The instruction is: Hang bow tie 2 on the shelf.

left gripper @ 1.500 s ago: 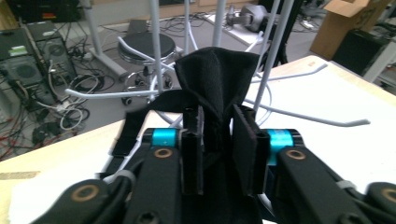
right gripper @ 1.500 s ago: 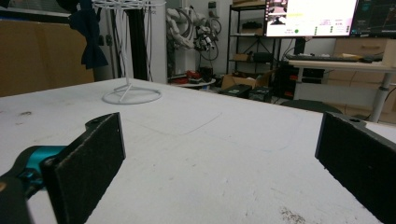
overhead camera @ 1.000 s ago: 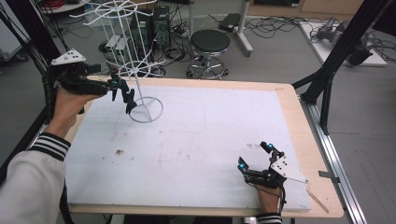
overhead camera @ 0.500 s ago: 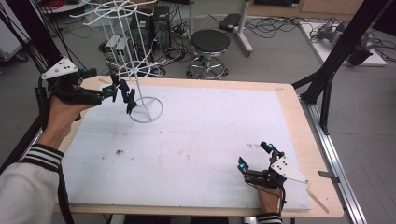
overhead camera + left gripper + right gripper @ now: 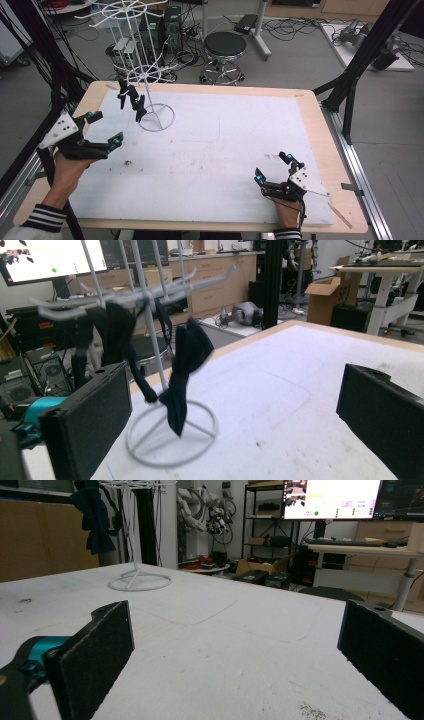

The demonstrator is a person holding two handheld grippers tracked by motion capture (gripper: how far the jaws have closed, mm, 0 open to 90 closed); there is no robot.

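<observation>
A dark bow tie (image 5: 134, 102) hangs from a lower arm of the white wire rack (image 5: 150, 75) at the table's far left. In the left gripper view the bow tie (image 5: 186, 367) dangles above the rack's ring base (image 5: 172, 440), slightly blurred. My left gripper (image 5: 106, 128) is open and empty, a short way in front and to the left of the rack, with its jaws wide apart (image 5: 235, 425). My right gripper (image 5: 271, 166) rests open and empty near the front right of the mat; ahead of it (image 5: 235, 655) stands the distant rack (image 5: 140, 582).
A white mat (image 5: 240, 125) covers most of the wooden table (image 5: 320, 120). Beyond the far edge stand a black stool (image 5: 225, 47) and tangled floor cables. Black frame posts (image 5: 350, 85) rise at the right, and more at the left.
My left gripper has let go of the bow tie and drawn back toward the front left, open. The bow tie stays hanging on the rack. The right gripper has not moved.
</observation>
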